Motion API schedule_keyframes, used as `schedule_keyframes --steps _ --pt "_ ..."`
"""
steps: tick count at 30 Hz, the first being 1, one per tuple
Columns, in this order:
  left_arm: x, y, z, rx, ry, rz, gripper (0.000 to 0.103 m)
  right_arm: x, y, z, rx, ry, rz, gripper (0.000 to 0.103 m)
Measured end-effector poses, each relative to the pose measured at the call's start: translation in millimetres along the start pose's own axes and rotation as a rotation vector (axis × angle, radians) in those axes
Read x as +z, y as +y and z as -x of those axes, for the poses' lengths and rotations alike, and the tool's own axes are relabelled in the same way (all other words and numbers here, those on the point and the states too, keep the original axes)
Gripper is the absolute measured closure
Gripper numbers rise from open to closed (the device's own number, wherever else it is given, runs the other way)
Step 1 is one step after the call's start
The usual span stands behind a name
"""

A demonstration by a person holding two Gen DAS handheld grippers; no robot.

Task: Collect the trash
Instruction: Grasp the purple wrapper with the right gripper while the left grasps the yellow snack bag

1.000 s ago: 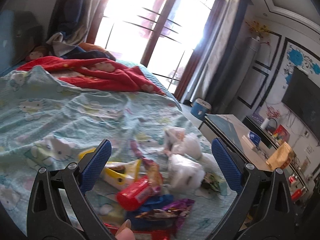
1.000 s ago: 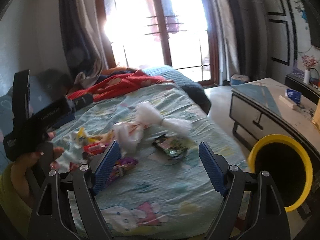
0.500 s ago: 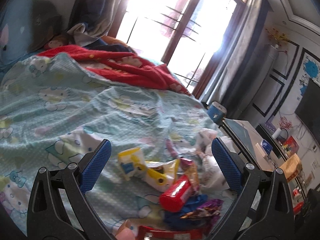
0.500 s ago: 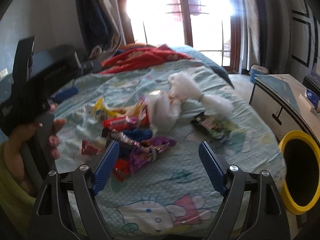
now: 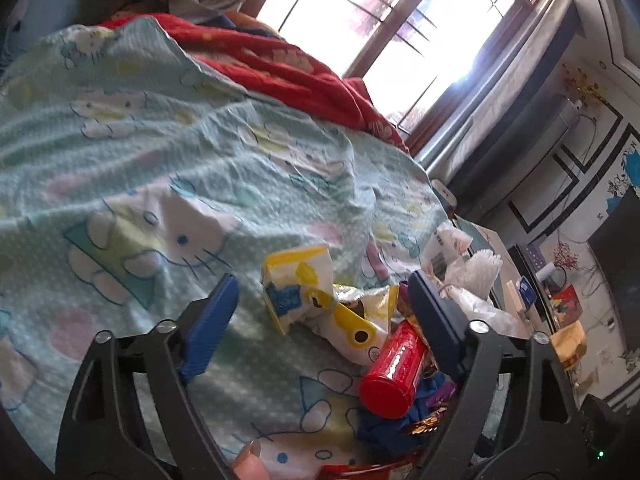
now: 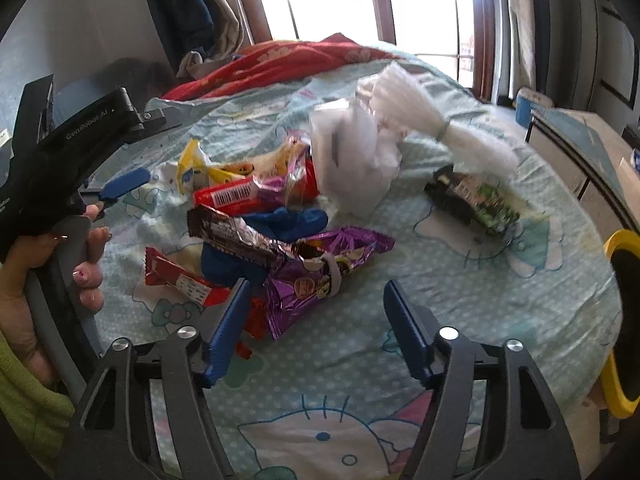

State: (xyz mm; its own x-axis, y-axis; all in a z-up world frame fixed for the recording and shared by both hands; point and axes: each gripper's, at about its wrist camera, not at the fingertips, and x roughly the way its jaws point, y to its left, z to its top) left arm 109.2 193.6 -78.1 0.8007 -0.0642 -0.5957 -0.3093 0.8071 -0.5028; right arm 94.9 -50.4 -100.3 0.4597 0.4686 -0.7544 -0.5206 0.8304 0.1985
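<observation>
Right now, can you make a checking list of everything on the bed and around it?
Surface: bed sheet with cartoon cats, wrinkled.
Job's things: red tube, yellow wrapper, purple wrapper, dark green wrapper, white plastic bags, all lying on the sheet; yellow-rimmed bin beside the bed.
Clutter: red blanket at the far end.
Grippers: left gripper open, jaws just closing, around the yellow wrapper but not pressing it; right gripper open, jaws just closing, nearest the purple wrapper.
Cables: nothing seen.
Surroundings: bright window, low table.
</observation>
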Motion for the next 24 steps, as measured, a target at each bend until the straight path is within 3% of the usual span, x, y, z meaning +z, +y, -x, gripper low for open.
schedule_keyframes --steps 5,10,12,14,24 --pt "-3 4 -14 0.000 0.042 0.029 0.036 -1 -10 -2 0.009 0.011 -0.025 0.070" --pt "-4 8 -24 0.008 0.067 0.055 0.048 -4 -17 4 0.028 0.008 -0.036 0.086" --pt "-4 10 -25 0.011 0.072 0.060 0.062 -5 -17 7 0.029 0.004 -0.033 0.087" --pt "-4 13 -24 0.009 0.071 0.069 0.066 -7 -19 9 0.031 0.003 -0.033 0.088" --pt "1 9 0 -0.017 -0.006 0.040 0.073 -13 -30 22 0.028 -0.010 -0.059 0.093"
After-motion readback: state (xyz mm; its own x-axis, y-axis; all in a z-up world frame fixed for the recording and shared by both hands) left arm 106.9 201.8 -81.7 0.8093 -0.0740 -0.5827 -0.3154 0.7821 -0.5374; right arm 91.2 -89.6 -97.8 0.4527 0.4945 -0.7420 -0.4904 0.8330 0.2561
